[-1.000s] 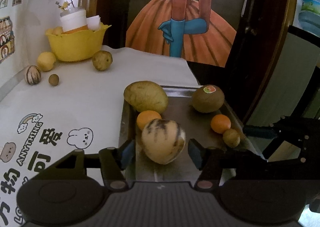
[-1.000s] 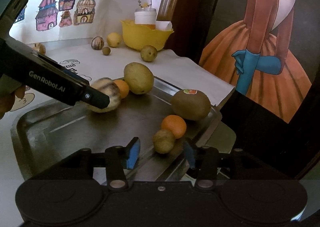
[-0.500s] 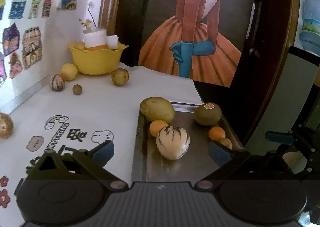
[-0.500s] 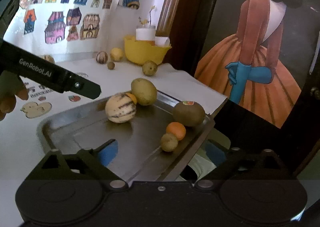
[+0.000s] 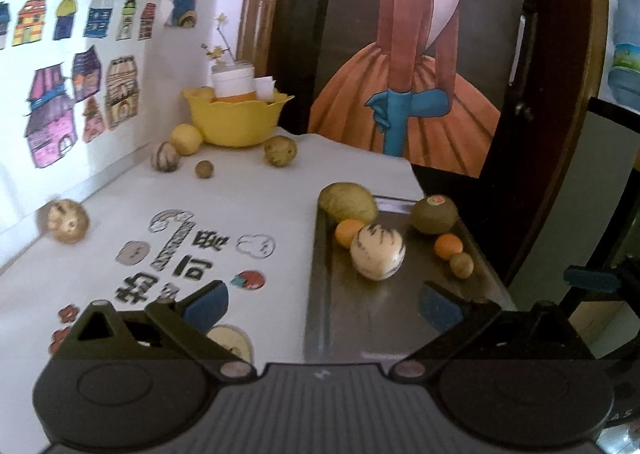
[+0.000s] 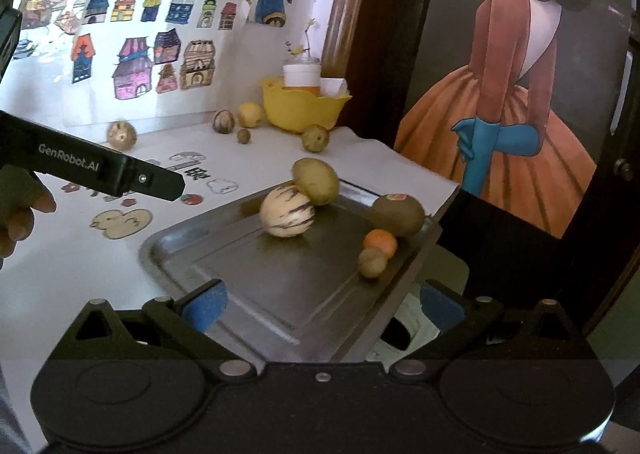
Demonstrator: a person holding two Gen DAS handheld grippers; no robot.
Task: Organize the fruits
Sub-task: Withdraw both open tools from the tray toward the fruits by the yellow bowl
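A steel tray holds a striped pale melon, a big yellow-green fruit, an orange, a stickered kiwi, a small orange and a small brown fruit. My left gripper is open and empty, hanging short of the melon over the tray's near left rim. My right gripper hovers over the tray's near corner with its jaws opening wide and nothing between them. The small brown fruit lies beyond its pads.
At the back stands a yellow bowl with a white cup, with several loose fruits on the white printed cloth around it. Another brown fruit lies near the left wall. A framed painting leans behind. The tray overhangs the table's right edge.
Both grippers let go and opened wide: left off the striped melon, right off the small brown fruit. Both pulled back and up from the tray.
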